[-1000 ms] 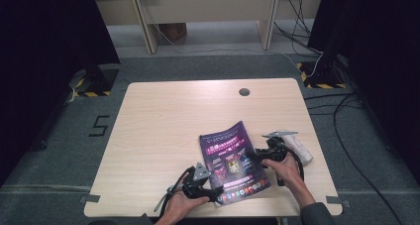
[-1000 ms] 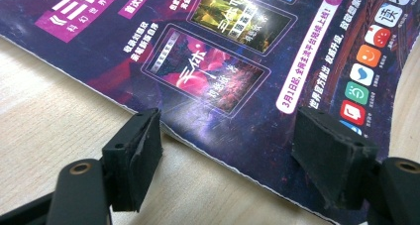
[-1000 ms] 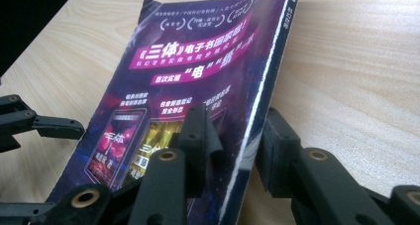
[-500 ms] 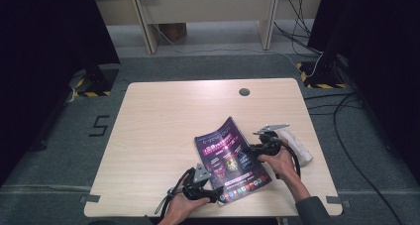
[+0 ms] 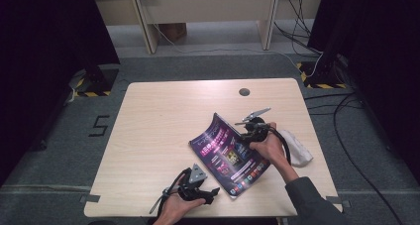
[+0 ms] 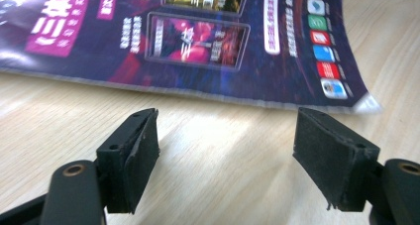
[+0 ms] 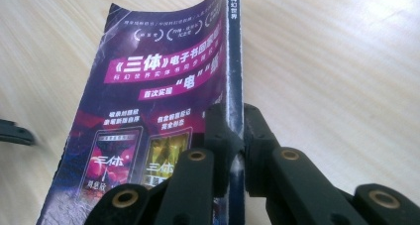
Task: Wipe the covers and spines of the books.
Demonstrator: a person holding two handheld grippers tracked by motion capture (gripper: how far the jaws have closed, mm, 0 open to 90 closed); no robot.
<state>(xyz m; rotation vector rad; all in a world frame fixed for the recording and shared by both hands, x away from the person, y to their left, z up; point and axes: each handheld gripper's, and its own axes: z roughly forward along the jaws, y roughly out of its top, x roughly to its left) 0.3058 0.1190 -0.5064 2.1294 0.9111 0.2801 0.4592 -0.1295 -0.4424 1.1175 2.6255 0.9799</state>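
My right hand-held gripper (image 7: 236, 136) clamps magazine (image 5: 229, 153) spine, jaws just closed. My left hand-held gripper (image 6: 225, 158) wide, empty, magazine edge just ahead. White cloth (image 5: 298, 149) beside right hand on surface (image 5: 163, 116).

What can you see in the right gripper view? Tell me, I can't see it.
The right tool is shut on the spine edge of a purple magazine, lifting that side off the wooden table so the cover curls upward.
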